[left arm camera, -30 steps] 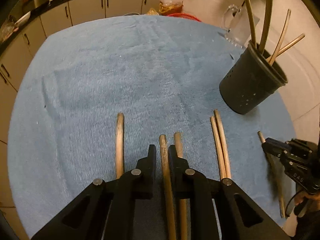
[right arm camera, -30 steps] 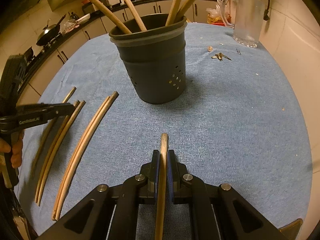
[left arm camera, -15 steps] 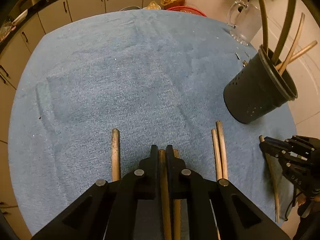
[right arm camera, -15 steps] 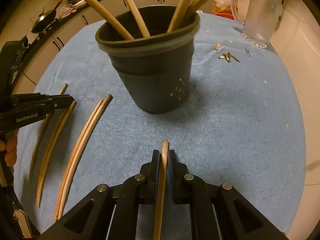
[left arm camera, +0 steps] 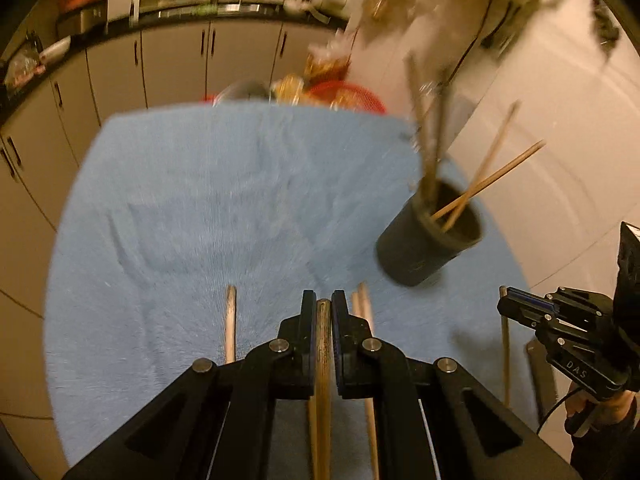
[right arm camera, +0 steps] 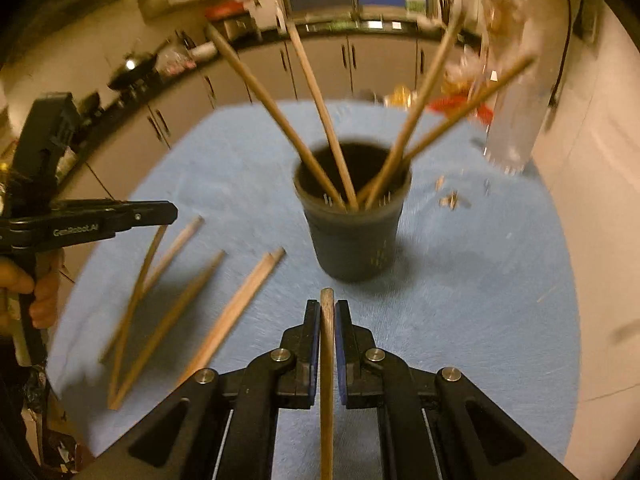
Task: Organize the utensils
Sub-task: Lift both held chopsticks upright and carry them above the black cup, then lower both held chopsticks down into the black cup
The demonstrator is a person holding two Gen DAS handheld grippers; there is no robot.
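A dark utensil cup stands on the blue cloth with several wooden chopsticks in it; it also shows in the left wrist view. My left gripper is shut on a wooden chopstick, lifted above the cloth. My right gripper is shut on another wooden chopstick, held above the cloth in front of the cup. Several loose chopsticks lie on the cloth left of the cup. The left gripper shows at the left of the right wrist view.
The blue cloth covers a round table. A glass pitcher stands behind the cup on the right, with small bits near it. Kitchen cabinets run behind. A red basket sits past the far edge.
Both grippers have risen away from the cloth, each carrying its chopstick. The cup now looks smaller and farther, seen from above. The views are motion-blurred.
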